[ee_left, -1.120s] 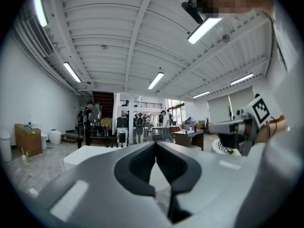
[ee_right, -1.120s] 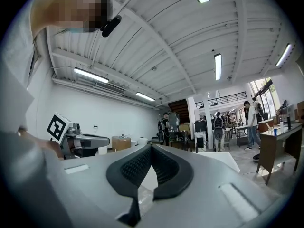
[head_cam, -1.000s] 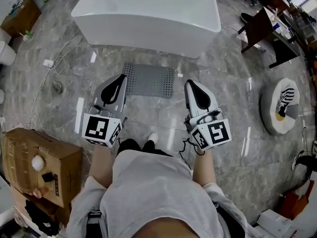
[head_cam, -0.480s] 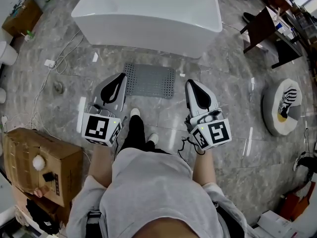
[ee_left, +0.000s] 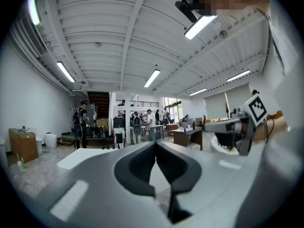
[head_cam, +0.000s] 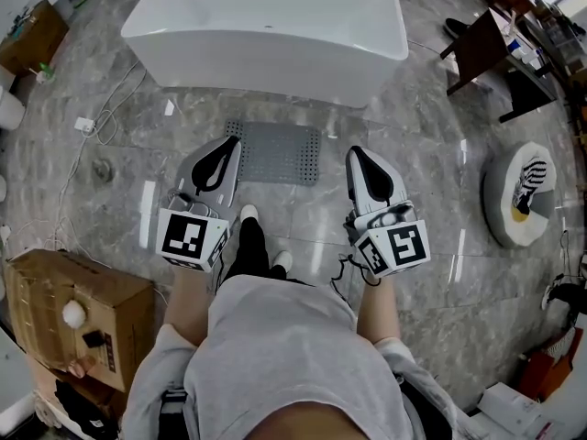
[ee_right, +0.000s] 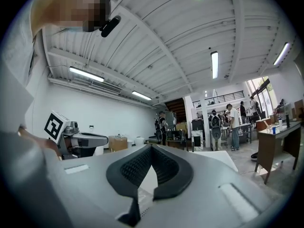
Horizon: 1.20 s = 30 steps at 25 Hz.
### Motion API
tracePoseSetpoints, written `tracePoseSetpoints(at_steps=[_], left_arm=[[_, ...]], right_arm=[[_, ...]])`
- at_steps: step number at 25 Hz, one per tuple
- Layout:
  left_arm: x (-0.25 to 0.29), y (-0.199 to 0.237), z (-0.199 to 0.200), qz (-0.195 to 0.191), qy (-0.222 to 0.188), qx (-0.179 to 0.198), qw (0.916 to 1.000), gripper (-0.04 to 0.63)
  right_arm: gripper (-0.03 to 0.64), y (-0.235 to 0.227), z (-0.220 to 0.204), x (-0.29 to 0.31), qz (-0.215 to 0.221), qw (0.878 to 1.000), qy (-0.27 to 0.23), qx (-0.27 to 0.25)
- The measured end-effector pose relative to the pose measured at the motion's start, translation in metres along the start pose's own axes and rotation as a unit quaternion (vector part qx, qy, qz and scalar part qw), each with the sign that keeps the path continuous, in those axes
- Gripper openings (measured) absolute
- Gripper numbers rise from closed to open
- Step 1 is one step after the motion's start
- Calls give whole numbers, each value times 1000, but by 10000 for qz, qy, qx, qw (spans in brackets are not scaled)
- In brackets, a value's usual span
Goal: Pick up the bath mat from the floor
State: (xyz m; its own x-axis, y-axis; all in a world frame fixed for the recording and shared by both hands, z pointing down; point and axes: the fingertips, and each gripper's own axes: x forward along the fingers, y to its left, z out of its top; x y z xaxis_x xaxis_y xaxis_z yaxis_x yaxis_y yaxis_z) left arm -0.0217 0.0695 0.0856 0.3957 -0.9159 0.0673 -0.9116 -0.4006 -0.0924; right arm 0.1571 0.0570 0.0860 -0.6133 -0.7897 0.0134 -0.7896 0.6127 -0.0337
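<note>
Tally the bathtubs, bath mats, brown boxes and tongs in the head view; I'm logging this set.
Bathtub: 1
Bath mat: 1
Brown boxes: 2
Tongs: 2, left tongs and right tongs, both shut and empty
Total: 6

The left hand-held gripper (head_cam: 229,142) and the right hand-held gripper (head_cam: 355,152) are held side by side and apart. Each has its jaws drawn together with nothing between them. Between their tips and just ahead, a grey perforated bath mat (head_cam: 275,152) lies flat on the marble floor (head_cam: 431,246). Beyond the mat stands a white bathtub (head_cam: 266,21). A cardboard box (head_cam: 64,291) sits left of and behind the left hand-held gripper. The person's shoe (head_cam: 248,213) shows between the two, behind the mat.
</note>
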Motion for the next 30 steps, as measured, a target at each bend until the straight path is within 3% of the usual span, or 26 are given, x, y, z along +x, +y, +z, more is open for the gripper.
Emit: tracePoseSetpoints(at_steps=[30], left_arm=[[123,151,-19,-406,168,1,9990,2]], right_arm=[[-3,-29,-9,169,-540,9984,156,114]])
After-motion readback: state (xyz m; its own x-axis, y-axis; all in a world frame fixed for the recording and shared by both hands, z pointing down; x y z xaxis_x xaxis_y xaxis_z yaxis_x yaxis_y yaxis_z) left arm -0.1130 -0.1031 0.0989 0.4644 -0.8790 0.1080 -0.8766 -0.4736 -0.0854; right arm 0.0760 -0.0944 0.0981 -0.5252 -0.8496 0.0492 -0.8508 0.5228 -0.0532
